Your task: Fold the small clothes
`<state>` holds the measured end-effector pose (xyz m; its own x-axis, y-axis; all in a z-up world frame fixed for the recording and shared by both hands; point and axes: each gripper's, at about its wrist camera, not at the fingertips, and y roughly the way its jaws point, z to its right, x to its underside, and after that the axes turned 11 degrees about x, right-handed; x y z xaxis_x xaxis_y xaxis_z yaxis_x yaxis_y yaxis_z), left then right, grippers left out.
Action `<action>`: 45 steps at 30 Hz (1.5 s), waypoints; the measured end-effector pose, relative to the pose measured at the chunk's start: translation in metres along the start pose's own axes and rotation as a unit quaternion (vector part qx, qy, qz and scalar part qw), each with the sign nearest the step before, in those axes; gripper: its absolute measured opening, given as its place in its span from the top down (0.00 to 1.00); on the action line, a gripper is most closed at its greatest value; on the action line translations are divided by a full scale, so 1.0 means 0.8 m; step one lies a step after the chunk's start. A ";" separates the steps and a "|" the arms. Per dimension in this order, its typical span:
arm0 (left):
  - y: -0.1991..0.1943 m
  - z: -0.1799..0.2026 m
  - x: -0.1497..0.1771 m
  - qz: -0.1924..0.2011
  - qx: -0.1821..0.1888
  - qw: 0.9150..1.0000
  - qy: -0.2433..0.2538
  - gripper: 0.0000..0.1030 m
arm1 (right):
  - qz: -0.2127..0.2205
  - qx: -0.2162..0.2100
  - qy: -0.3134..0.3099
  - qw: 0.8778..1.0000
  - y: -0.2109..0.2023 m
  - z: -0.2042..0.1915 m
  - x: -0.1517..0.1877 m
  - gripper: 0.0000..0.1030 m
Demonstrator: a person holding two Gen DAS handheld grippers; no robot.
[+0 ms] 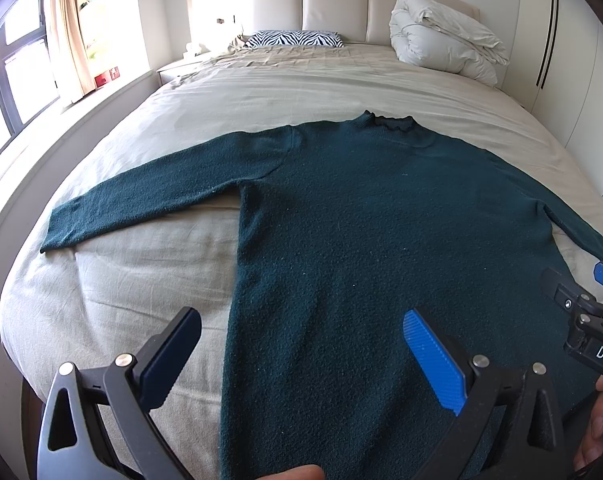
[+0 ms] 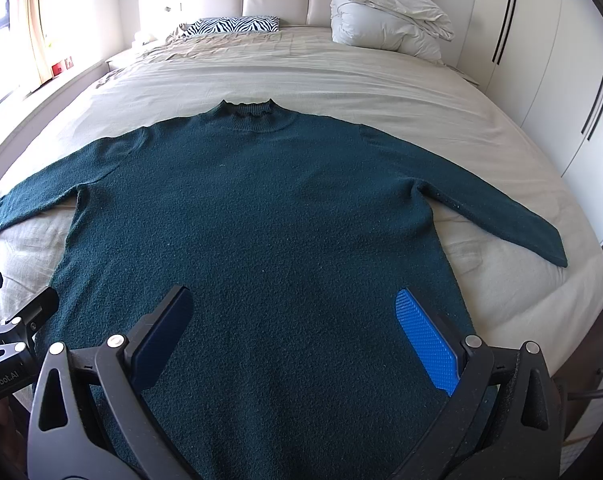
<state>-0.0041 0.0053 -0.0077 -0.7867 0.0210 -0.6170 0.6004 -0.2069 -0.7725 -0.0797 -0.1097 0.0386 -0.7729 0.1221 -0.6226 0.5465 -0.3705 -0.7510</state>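
Sweater [image 2: 261, 208] lies flat on the bed [image 2: 381, 80], sleeves spread, collar far ahead of both jaws. Left gripper [image 1: 301, 356] hovers jaws wide apart over its left hem side; right gripper [image 2: 297, 336], equally spread, over the lower body.

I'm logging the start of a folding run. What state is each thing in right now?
sweater: spread flat on the bed, sleeves out to both sides, not folded.
left tool: open, holding nothing, over the sweater's lower left edge.
right tool: open, holding nothing, over the sweater's lower part.
duvet: bundled up by the headboard.
zebra pillow: lying flat at the bed's head.
bed sheet: spread, lightly wrinkled.
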 end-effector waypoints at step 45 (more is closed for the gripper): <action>0.009 0.001 0.010 -0.013 0.002 1.000 -0.008 0.00 | -0.004 -0.003 0.004 1.000 0.007 0.000 0.008 0.00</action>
<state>-0.0063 0.0031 -0.0184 -0.8044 0.0116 -0.5940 0.5788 -0.2102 -0.7879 -0.0814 -0.1109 0.0307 -0.7743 0.1323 -0.6188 0.5429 -0.3635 -0.7570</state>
